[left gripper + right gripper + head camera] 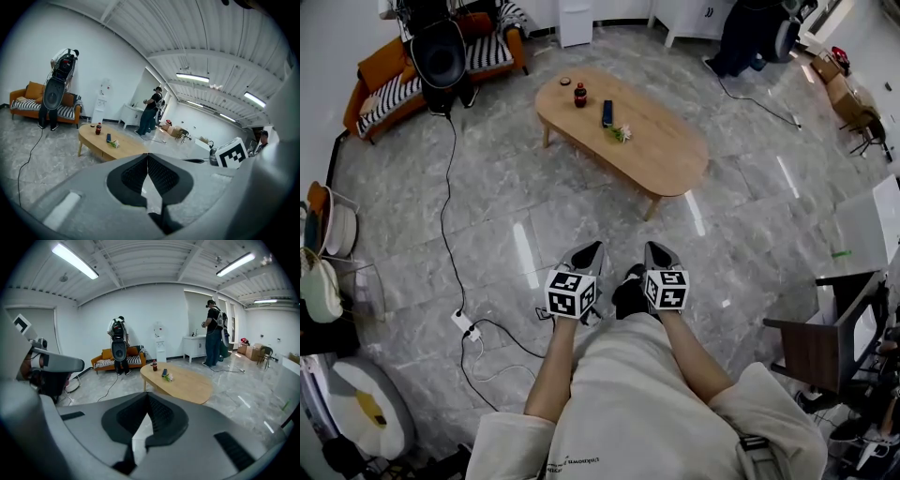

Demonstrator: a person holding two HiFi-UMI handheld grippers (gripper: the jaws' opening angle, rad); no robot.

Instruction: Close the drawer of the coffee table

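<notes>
Left gripper [147, 155]: jaws pressed together at the tips, nothing between them; lower centre of the head view, over the floor [487, 225].
Right gripper [148, 395]: jaws together, empty; just beside the left gripper.
Table [675, 155]: upper centre of the head view, well apart from both grippers.
Drawer: open or shut cannot be told.
On table: bottle [579, 95] near the far end.

head: steeply down | gripper views: level, forward | shared: coffee table [667, 142], far ahead
</notes>
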